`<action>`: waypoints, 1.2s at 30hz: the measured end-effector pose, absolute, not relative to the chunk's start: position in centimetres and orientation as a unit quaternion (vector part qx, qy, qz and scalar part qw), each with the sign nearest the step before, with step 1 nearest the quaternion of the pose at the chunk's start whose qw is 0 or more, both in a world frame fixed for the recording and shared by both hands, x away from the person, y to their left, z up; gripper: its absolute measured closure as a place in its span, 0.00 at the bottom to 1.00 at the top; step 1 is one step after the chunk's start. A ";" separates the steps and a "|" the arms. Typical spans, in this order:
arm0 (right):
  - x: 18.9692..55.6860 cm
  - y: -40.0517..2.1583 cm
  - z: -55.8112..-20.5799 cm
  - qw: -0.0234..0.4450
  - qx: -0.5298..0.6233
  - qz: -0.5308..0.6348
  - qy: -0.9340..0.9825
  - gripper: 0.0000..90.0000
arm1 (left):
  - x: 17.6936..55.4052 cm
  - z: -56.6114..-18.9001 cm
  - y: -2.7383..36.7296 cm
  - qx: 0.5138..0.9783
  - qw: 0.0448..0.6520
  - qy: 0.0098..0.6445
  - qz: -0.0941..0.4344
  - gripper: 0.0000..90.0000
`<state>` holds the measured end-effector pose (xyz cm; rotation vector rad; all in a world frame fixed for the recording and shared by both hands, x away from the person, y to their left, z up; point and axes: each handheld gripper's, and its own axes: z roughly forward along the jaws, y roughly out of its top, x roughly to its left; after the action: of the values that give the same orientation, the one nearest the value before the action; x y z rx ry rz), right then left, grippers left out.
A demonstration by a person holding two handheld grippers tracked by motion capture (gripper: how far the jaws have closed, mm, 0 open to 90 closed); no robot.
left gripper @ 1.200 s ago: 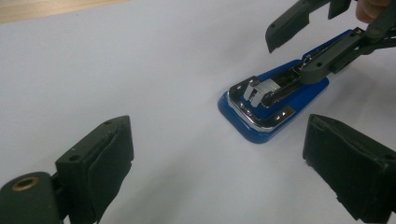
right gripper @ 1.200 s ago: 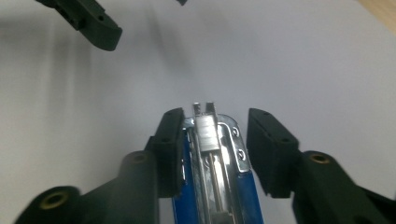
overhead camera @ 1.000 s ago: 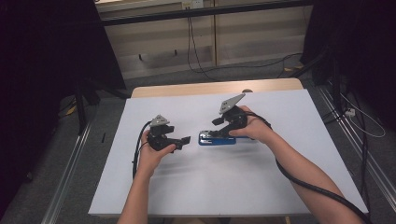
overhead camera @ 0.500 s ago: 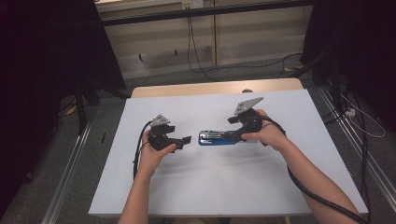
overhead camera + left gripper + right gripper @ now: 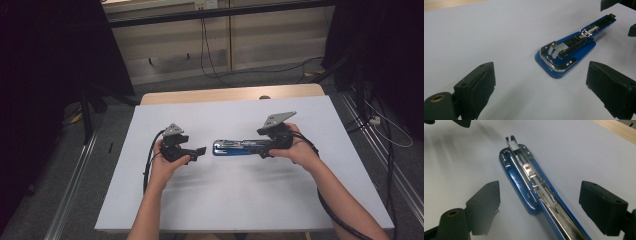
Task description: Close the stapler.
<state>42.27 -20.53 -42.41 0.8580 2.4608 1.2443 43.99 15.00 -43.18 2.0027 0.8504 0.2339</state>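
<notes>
Jaws of the right gripper stand apart, just been opening; the stapler lies between them, pads clear of it. Left gripper jaws also apart, nothing between, stapler just beyond. Stapler: glossy blue base, rounded at one end, long chrome channel opened flat, resting mid-sheet on matte white sheet. Pads are blocky black rubber. Pale wood table edge behind.
</notes>
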 end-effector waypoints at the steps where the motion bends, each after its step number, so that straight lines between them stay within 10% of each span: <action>1: 42.1 -20.8 -42.4 0.131 0.297 0.427 0.844 0.17 | 44.0 -43.2 15.0 0.813 0.459 0.346 0.095 0.10; 19: 39.1 -24.7 -42.7 0.176 0.347 0.412 0.824 0.27 | 43.9 -43.2 14.5 0.818 0.457 0.337 0.094 0.16; 36: 37.2 -28.0 -43.3 0.219 0.411 0.400 0.790 0.79 | 43.5 -43.3 13.4 0.820 0.467 0.319 0.085 0.56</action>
<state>37.21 -28.01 -43.29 1.1361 2.1862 1.1059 43.46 13.40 -43.29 2.0133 0.7828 0.2085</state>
